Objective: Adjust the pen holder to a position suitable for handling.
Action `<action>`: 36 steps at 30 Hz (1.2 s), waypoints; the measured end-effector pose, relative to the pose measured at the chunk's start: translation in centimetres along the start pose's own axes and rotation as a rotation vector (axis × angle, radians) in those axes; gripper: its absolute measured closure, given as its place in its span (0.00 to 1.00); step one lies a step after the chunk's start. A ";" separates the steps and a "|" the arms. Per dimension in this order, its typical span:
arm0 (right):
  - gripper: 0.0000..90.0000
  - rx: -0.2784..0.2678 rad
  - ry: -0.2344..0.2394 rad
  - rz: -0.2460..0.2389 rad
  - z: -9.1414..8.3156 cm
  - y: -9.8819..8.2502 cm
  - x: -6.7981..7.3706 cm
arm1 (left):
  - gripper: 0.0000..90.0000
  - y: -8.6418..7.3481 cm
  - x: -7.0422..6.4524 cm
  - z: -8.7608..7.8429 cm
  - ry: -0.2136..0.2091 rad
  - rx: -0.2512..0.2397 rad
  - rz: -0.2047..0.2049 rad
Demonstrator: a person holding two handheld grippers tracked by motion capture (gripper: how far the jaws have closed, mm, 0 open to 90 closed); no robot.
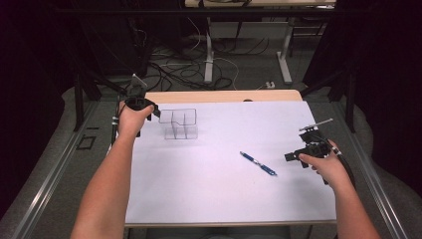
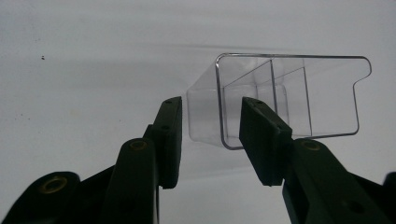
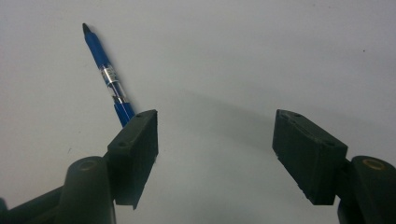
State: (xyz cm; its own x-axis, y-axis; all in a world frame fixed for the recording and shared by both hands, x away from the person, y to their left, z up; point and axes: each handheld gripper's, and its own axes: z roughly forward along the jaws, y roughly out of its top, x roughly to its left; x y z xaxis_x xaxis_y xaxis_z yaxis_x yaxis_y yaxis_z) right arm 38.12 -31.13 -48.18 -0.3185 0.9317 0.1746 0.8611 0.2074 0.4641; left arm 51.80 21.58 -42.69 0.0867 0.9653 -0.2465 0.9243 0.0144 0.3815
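The left gripper (image 2: 210,126) had its jaws spread astride a wall of the clear divided organizer (image 1: 179,124) at the table's far left, probably to steady it. The right gripper (image 3: 215,149) hung wide open just beside the blue pen (image 1: 259,164), which lay mid-table, looking lined up for a grab. The surface was a plain white table (image 1: 209,199), in a dark room with cables (image 1: 174,69) on the floor behind.

We see a white-topped desk (image 1: 209,194) with a bare wooden strip (image 1: 224,95) along its far edge. Beyond it, grey floor (image 1: 249,69) carries tangled cables (image 1: 169,69) and white furniture legs (image 1: 209,59); dark curtains (image 1: 30,59) flank both sides.
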 end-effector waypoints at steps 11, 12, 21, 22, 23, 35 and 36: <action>0.34 0.021 -0.017 0.005 0.4 -0.1 0.0 | 0.72 0.1 0.1 1.2 0.025 0.017 -0.022; 0.34 0.025 -0.018 0.006 0.4 -0.1 0.0 | 0.72 0.1 0.2 1.4 0.017 0.019 -0.028; 0.34 0.017 -0.012 0.005 0.4 -0.1 -0.1 | 0.76 0.0 0.2 2.6 0.012 0.031 -0.041; 0.34 0.018 -0.012 0.005 0.4 -0.1 -0.1 | 0.77 0.0 0.1 2.7 0.008 0.031 -0.040; 0.34 0.018 -0.011 0.001 0.4 -0.2 -0.2 | 0.78 0.1 0.0 2.9 0.014 0.030 -0.036; 0.34 0.034 -0.011 0.020 0.4 -0.1 -0.2 | 0.87 0.0 -1.0 3.9 0.033 0.051 -0.047; 0.34 0.033 -0.009 0.019 0.4 -0.1 -0.1 | 0.87 0.0 -1.0 3.9 0.038 0.053 -0.049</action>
State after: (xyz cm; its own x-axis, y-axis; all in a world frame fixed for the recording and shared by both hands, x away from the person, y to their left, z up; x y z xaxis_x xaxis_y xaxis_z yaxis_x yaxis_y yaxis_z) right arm 38.22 -31.16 -48.63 -0.2984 0.9382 0.1753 0.8797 0.1991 0.4319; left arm 53.17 19.61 -45.89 0.0277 0.9730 -0.2292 0.9456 0.0489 0.3217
